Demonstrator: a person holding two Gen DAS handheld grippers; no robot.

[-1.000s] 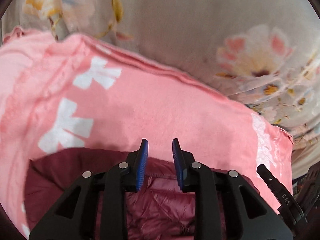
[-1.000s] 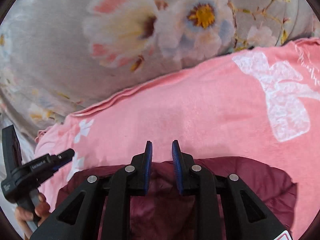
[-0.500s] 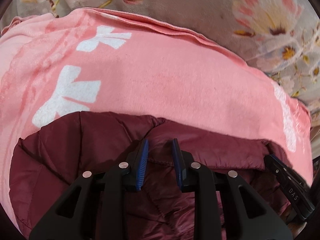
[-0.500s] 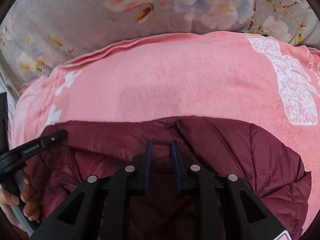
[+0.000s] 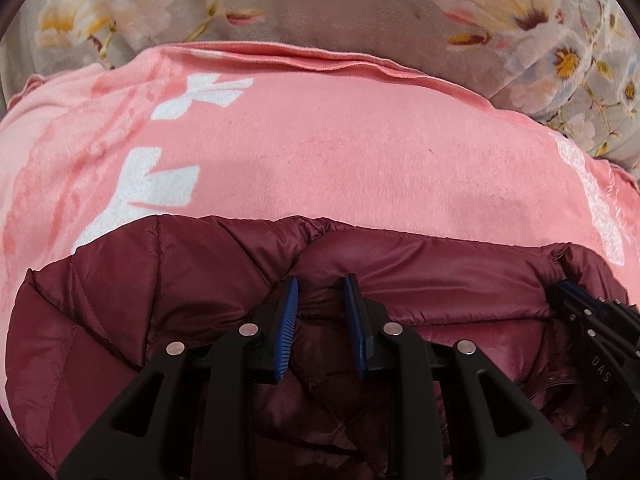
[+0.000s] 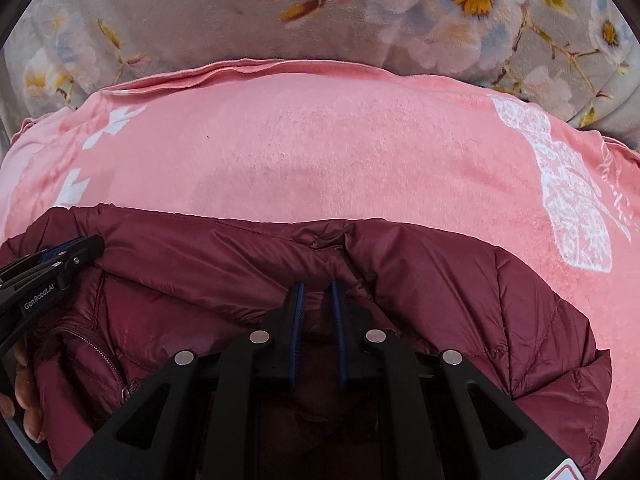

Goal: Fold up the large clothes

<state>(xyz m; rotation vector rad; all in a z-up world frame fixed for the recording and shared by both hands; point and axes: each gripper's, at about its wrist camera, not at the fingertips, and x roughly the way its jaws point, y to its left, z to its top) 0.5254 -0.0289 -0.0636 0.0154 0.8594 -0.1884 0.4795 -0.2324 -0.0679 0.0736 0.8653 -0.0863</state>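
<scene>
A dark red quilted jacket (image 5: 120,312) lies bunched across the near edge of a pink blanket (image 5: 360,160) with white bows. My left gripper (image 5: 322,292) is shut on a fold of the jacket's upper edge, fabric pinched between its blue pads. In the right wrist view the jacket (image 6: 480,300) spreads to the right, its zipper (image 6: 100,352) at lower left. My right gripper (image 6: 316,292) has a fold of jacket between its pads and its jaws are closing on it. Each gripper shows in the other's view: the right gripper (image 5: 592,320), the left gripper (image 6: 52,264).
The pink blanket (image 6: 340,152) rests on a grey bedspread (image 5: 340,8) printed with flowers, which fills the far side of both views. A person's hand (image 6: 24,396) holds the left gripper's handle at the lower left edge.
Both grippers have come down toward the blanket with the jacket, which now covers far more of the lower view. The right gripper's jaws have narrowed. Both wrists have rolled level.
</scene>
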